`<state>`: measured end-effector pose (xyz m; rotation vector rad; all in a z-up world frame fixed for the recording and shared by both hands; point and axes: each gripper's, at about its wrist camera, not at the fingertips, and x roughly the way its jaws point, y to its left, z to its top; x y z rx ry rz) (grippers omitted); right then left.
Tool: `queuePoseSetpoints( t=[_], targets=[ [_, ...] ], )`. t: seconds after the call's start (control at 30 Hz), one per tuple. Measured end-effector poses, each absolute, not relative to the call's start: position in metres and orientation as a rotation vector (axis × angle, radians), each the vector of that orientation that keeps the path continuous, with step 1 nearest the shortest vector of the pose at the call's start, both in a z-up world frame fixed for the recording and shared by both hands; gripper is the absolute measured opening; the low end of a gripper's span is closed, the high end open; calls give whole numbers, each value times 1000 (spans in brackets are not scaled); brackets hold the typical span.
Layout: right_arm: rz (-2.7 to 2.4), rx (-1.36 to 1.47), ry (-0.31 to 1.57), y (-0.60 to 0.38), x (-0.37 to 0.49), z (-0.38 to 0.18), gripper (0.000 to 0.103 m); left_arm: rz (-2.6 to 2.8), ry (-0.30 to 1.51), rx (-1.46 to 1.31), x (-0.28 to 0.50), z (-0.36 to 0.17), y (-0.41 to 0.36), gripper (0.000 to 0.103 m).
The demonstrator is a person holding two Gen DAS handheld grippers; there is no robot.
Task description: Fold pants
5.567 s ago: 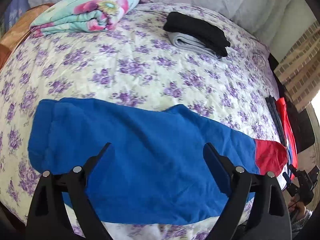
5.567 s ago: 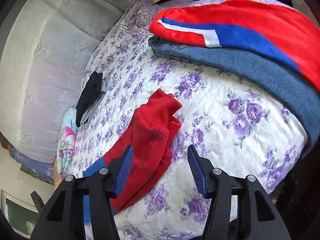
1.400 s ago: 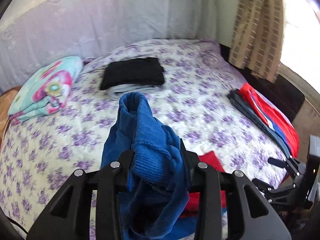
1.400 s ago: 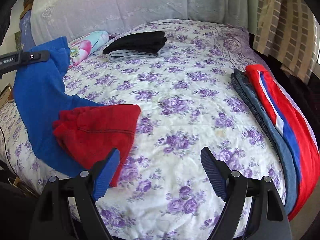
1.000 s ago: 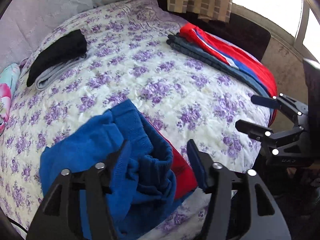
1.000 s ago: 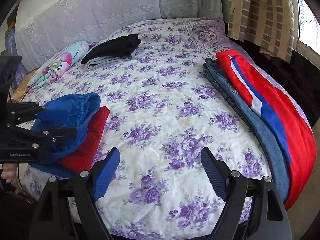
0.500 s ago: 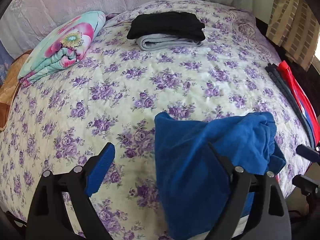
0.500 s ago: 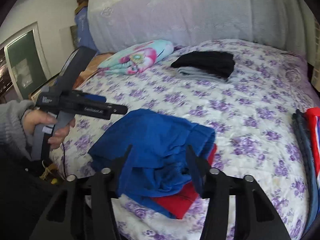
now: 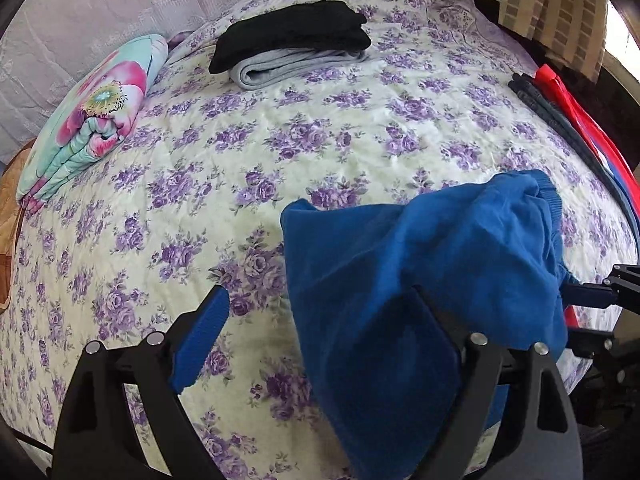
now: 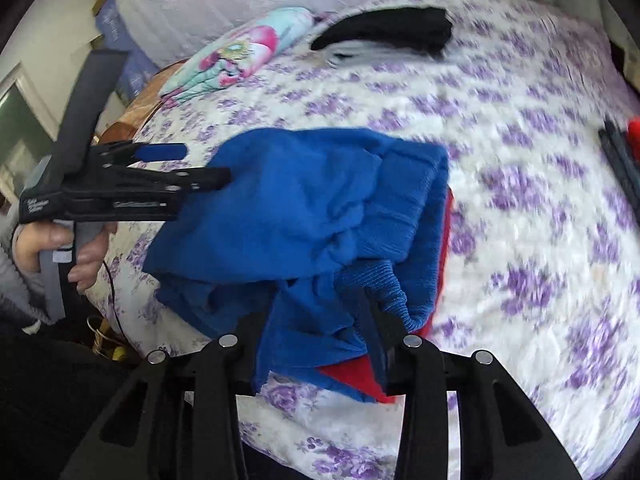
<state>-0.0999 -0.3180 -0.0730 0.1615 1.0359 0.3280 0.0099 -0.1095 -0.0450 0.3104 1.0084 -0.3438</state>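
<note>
The blue pants (image 9: 420, 260) lie folded in a loose heap on the flowered bedspread (image 9: 280, 128), near the bed's front edge. Their red cuffs (image 10: 442, 272) stick out beneath the blue layers. My left gripper (image 9: 316, 320) is open wide; its right finger hovers over the pants and its left one over bare bedspread. In the right wrist view, the left gripper (image 10: 200, 164) sits at the heap's left side, held by a hand (image 10: 60, 248). My right gripper (image 10: 316, 320) is shut on the bunched near edge of the blue pants (image 10: 300, 200). It also shows as the right gripper (image 9: 592, 296) at the picture's right edge.
A folded black and grey stack (image 9: 292, 36) lies at the far side of the bed. A folded flowered blanket (image 9: 92, 112) is at the far left. Jeans with a red-and-blue garment (image 9: 560, 112) run along the right edge, below a curtain (image 9: 552, 8).
The left gripper let go of the blue pants, opened wide and shifted left. The right gripper swung over from the bare bedspread and closed on the pants' near edge.
</note>
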Motion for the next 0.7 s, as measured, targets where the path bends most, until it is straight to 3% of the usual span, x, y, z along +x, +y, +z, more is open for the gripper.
queuePoseSetpoints(
  t=[0.1, 0.23, 0.5, 0.57, 0.63, 0.7],
  targets=[
    [302, 259, 1041, -337, -107, -80, 35, -354, 1015, 300, 7, -47, -107, 90],
    [333, 337, 940, -341, -110, -56, 41, -349, 1016, 302, 8, -47, -104, 90],
    [240, 564, 966, -363, -78, -77, 51, -339, 1013, 295, 8, -45, -100, 90],
    [264, 499, 946, -351, -77, -71, 43, -328, 1001, 289, 9, -42, -97, 90],
    [291, 387, 902, -340, -79, -55, 20, -309, 983, 270, 14, -35, -91, 90],
    [305, 349, 875, -342, -83, -40, 13, -290, 967, 235, 23, -26, -85, 90]
  ],
)
